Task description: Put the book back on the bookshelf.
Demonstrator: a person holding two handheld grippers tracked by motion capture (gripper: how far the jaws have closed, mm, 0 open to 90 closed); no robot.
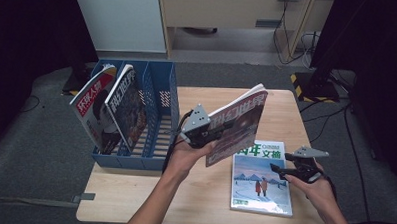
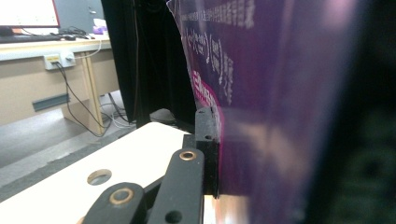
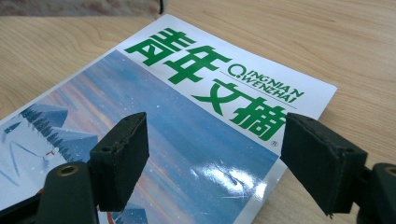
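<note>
My left gripper (image 1: 216,134) is shut on a purple-covered magazine (image 1: 237,124), held up above the table and tilted on edge. In the left gripper view one black pad (image 2: 207,144) presses flat against the purple cover (image 2: 261,107); the other jaw is hidden behind the magazine. A second magazine (image 1: 262,177) with green title characters and a snowy picture lies flat at the table's right front. My right gripper (image 1: 278,170) hovers open just over its right edge. In the right gripper view the magazine's cover (image 3: 187,126) lies below the wide-apart jaws of the right gripper (image 3: 215,154).
A blue slotted file rack (image 1: 159,115) stands at the table's left, with two magazines (image 1: 111,106) leaning in its left slots. The wooden table (image 1: 148,190) has bare wood at the front left. Cables and a desk lie on the floor beyond.
</note>
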